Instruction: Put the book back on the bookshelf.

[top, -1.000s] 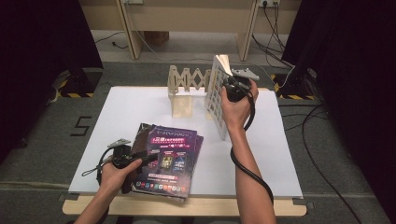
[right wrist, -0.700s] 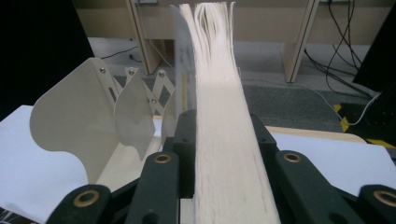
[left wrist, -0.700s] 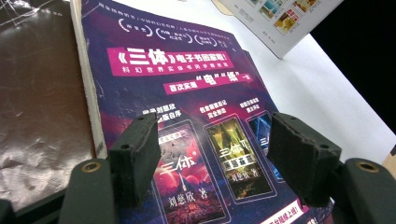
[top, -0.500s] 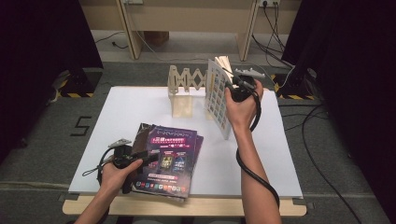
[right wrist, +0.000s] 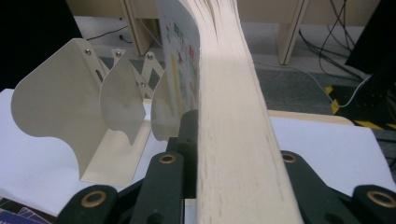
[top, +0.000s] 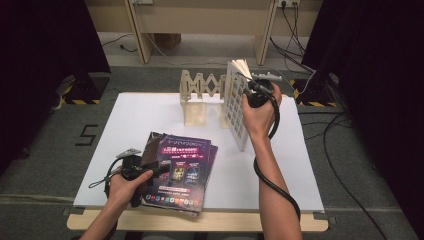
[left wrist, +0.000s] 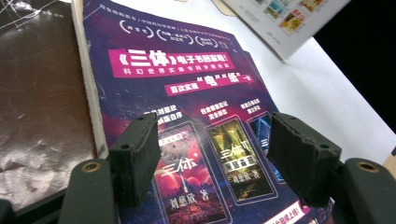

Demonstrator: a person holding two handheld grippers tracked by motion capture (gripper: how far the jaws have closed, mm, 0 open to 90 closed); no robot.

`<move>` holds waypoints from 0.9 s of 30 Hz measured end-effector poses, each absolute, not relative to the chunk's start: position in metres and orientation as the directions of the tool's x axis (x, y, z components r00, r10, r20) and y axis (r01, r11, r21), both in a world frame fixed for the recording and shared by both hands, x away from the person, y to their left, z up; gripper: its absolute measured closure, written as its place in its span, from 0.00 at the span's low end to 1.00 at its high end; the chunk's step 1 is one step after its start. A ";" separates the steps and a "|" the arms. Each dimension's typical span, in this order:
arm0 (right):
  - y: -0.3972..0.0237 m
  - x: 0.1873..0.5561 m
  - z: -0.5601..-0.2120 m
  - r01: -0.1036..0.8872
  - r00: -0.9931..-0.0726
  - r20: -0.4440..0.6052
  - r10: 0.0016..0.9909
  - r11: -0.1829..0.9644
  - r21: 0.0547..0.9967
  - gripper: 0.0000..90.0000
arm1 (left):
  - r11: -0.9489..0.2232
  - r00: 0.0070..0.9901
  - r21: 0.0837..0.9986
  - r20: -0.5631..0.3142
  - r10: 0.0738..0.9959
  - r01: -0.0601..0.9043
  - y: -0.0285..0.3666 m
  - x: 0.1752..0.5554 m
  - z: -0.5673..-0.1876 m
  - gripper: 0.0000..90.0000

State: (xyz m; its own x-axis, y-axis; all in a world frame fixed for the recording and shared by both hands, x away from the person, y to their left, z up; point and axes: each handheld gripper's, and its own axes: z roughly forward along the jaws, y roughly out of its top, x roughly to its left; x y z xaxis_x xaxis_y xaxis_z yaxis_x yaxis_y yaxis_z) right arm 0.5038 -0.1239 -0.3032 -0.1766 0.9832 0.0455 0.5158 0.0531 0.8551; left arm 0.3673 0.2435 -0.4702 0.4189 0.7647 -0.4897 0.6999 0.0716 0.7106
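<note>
Right gripper (top: 252, 89) is clamped on the fore-edge of the white book (top: 235, 102), jaws one on each side of the page block in the right gripper view; they've just been closing further, so the grip tightens after a brief slackening. The book stands upright on its lower edge on the table (top: 150, 107), just right of the cream expandable book rack (top: 200, 97). Against the frame a second back, it sits more vertical and a touch closer to the rack, cover facing the rack side. It's not yet inside a slot: the right gripper view puts the rack's dividers (right wrist: 121, 93) off to the left of the book. My read: this is the alignment stage before sliding it between two dividers, and the firmer hold is prep for that push. Left gripper (top: 150, 172) is unchanged, jaws spread and holding nothing, hovering low over the purple book (top: 185, 165) that tops the stack at the near edge. The dark brown book (left wrist: 42, 107) beneath it is offset to the left. Likely next in the queue.
</note>
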 end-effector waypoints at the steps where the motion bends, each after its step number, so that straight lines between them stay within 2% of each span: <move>1: -0.123 0.504 -0.302 0.508 -0.174 0.038 0.984 0.056 0.860 0.83 | 0.072 0.420 0.711 -0.491 0.763 0.700 0.243 0.367 -0.470 0.36; 10: -0.124 0.512 -0.302 0.478 -0.169 0.088 0.982 0.004 0.878 0.83 | 0.070 0.422 0.712 -0.490 0.763 0.699 0.243 0.367 -0.470 0.36; 27: -0.117 0.538 -0.311 0.455 -0.156 0.092 0.983 -0.011 0.890 0.83 | 0.075 0.416 0.710 -0.491 0.765 0.700 0.247 0.368 -0.471 0.36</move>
State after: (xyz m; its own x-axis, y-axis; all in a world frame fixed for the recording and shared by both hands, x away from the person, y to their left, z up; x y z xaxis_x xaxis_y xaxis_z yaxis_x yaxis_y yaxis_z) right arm 0.5379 -0.1168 -0.3109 -0.1559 0.9835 0.0921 0.4554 -0.0112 0.8902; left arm 0.3676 0.2465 -0.4706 0.4155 0.7655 -0.4913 0.7003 0.0755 0.7098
